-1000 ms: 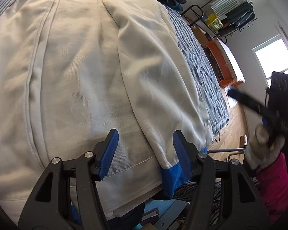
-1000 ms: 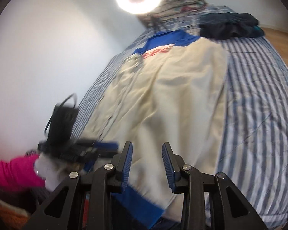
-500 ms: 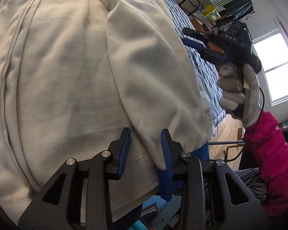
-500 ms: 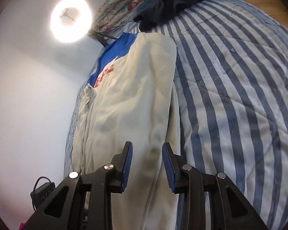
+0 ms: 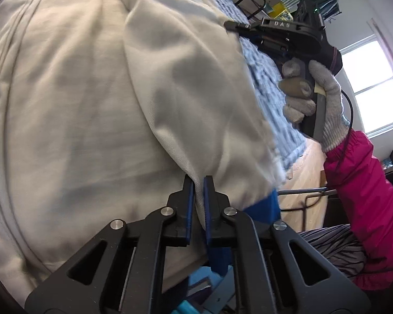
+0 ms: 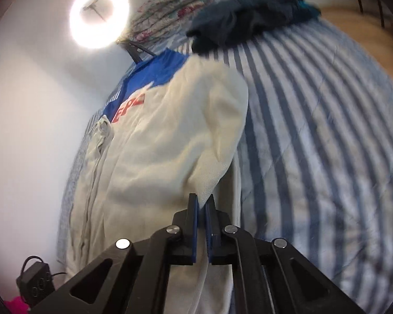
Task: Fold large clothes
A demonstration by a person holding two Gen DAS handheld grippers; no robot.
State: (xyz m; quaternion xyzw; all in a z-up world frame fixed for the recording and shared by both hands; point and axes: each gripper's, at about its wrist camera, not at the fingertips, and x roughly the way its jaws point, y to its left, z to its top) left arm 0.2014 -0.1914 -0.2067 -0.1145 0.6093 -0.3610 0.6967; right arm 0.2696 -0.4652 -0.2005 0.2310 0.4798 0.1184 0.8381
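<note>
1. Progress looks early: the cream jacket with its blue yoke lies spread lengthwise on the striped bed cover, zip side up, body not yet folded.
2. One sleeve lies along the body near the bed's edge, which I judge to be the first fold under way.
3. Left gripper is clenched on cream fabric at the sleeve's lower end, just above the blue cuff.
4. Right gripper is likewise clamped on a pinch of the sleeve's cloth further up, held by a gloved hand.
5. Left to do, by my reading: settle this sleeve, fold the other side inward, then fold the body.
6. Dark clothes wait at the far end.
</note>
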